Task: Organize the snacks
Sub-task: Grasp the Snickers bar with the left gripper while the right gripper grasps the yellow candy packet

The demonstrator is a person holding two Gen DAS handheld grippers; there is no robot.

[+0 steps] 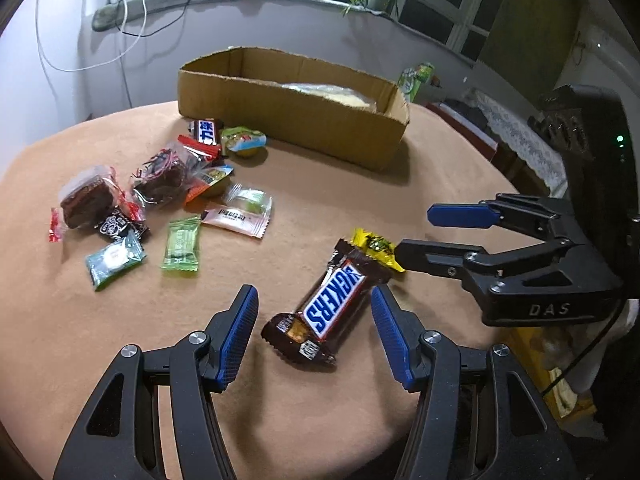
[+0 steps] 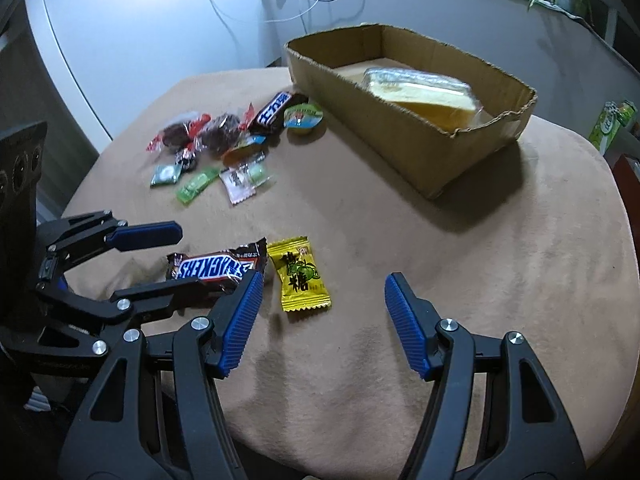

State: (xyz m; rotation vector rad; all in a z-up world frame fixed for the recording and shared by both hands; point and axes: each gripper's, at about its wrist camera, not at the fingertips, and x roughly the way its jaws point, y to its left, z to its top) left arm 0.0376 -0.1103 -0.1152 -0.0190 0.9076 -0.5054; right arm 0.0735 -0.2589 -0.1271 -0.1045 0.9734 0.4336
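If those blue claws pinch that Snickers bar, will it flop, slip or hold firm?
The Snickers bar looks solid under its wrapper, so it probably stays stiff. Its glossy wrapper may slide a little, though the ribbed pads should help. Lying flat on the cloth, it likely won't roll.

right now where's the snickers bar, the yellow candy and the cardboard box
snickers bar (image 1: 334, 308): left wrist view, on the blue logo.
yellow candy (image 2: 299, 276): right wrist view, middle of the wrapper.
cardboard box (image 2: 384, 136): right wrist view, on its near long wall.
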